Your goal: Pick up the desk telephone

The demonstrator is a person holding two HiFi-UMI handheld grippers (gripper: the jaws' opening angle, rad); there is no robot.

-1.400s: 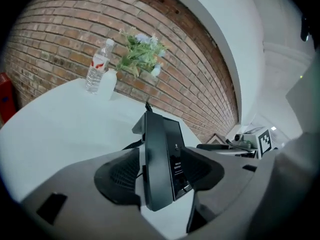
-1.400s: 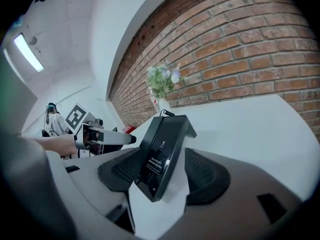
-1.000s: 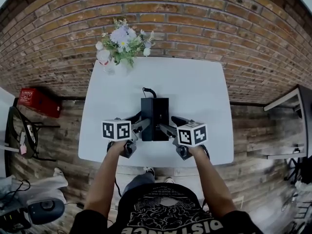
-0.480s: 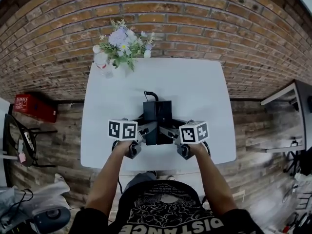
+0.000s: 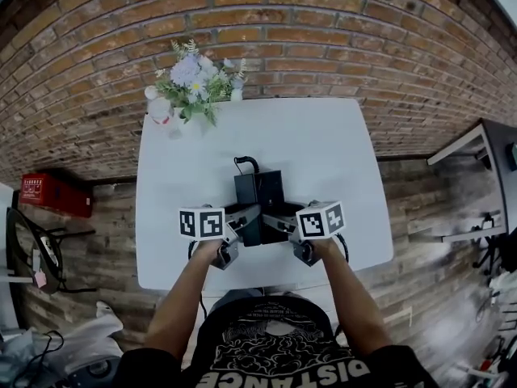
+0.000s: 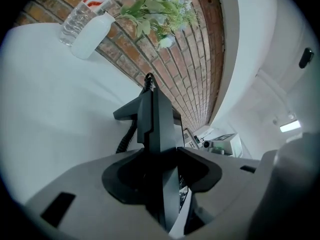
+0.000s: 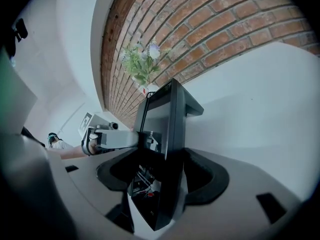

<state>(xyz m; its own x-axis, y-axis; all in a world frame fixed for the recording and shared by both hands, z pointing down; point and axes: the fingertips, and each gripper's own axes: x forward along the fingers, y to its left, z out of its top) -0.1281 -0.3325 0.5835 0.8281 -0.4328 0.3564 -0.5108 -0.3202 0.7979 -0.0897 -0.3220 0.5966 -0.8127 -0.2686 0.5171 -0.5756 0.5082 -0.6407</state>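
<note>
The black desk telephone (image 5: 258, 191) stands in the middle of the white table (image 5: 323, 152), its curly cord (image 5: 246, 162) looping out at the far end. My left gripper (image 5: 245, 214) holds the phone's left side and my right gripper (image 5: 275, 219) holds its right side. In the left gripper view the phone's edge (image 6: 155, 119) runs down between the jaws of the left gripper (image 6: 162, 184), which are closing onto it. In the right gripper view the phone (image 7: 167, 124) sits clamped in the right gripper (image 7: 160, 184), and the left gripper (image 7: 115, 139) shows beyond it.
A bunch of flowers (image 5: 190, 79) in a white vase (image 6: 92, 34) and a clear bottle (image 6: 75, 21) stand at the table's far left corner against the brick wall. A red box (image 5: 50, 192) lies on the floor at left; another desk (image 5: 477, 176) stands at right.
Both grippers have drawn in a little closer together around the phone's near end. The head view has drifted slightly; the phone stays on the table.
</note>
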